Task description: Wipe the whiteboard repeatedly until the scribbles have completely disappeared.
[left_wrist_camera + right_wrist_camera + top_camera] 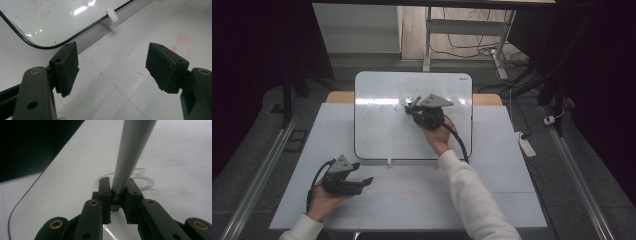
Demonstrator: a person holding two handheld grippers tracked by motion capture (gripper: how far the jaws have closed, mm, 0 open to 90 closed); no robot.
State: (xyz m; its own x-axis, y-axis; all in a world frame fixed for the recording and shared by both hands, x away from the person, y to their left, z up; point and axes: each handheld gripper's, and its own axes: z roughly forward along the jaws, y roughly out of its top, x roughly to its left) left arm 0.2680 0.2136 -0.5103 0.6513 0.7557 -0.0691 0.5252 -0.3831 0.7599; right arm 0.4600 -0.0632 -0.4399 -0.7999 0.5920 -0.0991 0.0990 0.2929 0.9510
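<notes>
The right hand-held gripper (119,195) is closed on a slim grey marker (131,152), its two black jaws pinching the barrel near one end, while the rest of the barrel runs up and away from the camera in the right gripper view. The marker looks light, rigid and smooth-sided, so it probably slips or swivels unless pinched squarely across the barrel; a hold close to the writing end likely gives the steadiest line. Faint looping strokes (140,178) lie on the whiteboard (377,135) just beyond the jaws. In the high view the right hand-held gripper (414,107) sits over the upper middle of the whiteboard, the right hand (435,136) behind it and the white-sleeved forearm (472,195) reaching forward from the lower right. The left hand-held gripper (364,182) rests low over the table (492,200), near the whiteboard's lower left corner, its jaws wide apart and empty, a white clip (112,17) on the whiteboard's edge ahead of them.
</notes>
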